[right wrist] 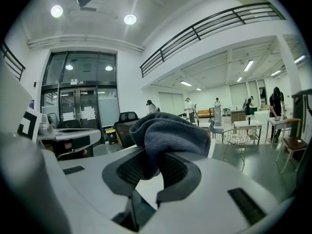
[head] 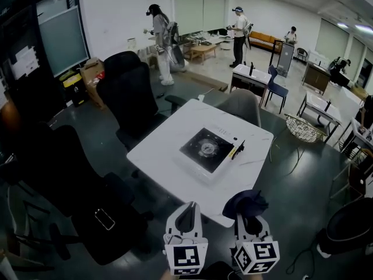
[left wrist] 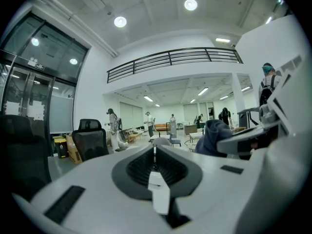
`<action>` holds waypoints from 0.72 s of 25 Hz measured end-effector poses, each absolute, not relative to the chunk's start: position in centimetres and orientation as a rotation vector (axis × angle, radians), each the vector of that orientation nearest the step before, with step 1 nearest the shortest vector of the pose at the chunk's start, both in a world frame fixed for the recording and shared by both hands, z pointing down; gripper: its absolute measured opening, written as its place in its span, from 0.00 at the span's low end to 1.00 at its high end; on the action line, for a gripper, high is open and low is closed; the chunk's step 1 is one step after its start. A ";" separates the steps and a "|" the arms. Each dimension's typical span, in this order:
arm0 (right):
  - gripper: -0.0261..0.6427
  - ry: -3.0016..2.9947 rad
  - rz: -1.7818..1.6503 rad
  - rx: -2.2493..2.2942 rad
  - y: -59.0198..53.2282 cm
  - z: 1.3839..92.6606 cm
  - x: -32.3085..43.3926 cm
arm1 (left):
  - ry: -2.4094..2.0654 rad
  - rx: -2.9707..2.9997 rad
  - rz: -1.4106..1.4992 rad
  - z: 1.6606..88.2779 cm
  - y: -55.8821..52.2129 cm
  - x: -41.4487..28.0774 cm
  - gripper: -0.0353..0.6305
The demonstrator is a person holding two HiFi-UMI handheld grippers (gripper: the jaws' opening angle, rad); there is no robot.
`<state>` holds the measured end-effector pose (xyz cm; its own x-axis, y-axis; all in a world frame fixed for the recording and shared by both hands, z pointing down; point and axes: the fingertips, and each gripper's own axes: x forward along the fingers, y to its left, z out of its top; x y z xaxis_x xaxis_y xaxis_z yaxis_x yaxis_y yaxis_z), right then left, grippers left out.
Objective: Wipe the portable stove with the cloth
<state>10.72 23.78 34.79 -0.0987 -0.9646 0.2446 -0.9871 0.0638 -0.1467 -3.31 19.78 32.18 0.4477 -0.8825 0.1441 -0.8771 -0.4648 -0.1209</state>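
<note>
The portable stove (head: 208, 150) is a flat square unit with a black glass top and a white rim, lying near the right side of the white table (head: 169, 156). My right gripper (head: 250, 212) is shut on a dark blue cloth (head: 246, 203), held over the table's near corner, short of the stove. The cloth (right wrist: 168, 135) bulges out from between the jaws in the right gripper view. My left gripper (head: 187, 216) is shut and holds nothing, just left of the right one. From the left gripper view the cloth (left wrist: 215, 136) appears at the right.
Black office chairs (head: 129, 95) stand left of and behind the table, and a grey chair (head: 240, 105) at its far side. A wire basket (head: 303, 128) and more desks (head: 252, 76) lie to the right. Several people stand at the far end of the room.
</note>
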 end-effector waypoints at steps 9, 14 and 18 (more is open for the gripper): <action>0.15 -2.189 0.472 2.040 18.2 36.2 12.6 | 1.637 -2.645 -0.349 33.8 14.4 -3.2 0.09; 0.15 -2.194 0.497 2.017 14.0 36.8 14.3 | 1.702 -2.633 -0.369 34.5 10.8 -2.6 0.09; 0.15 -2.227 0.514 1.968 10.3 36.9 15.3 | 1.752 -2.619 -0.387 34.8 7.7 -1.5 0.09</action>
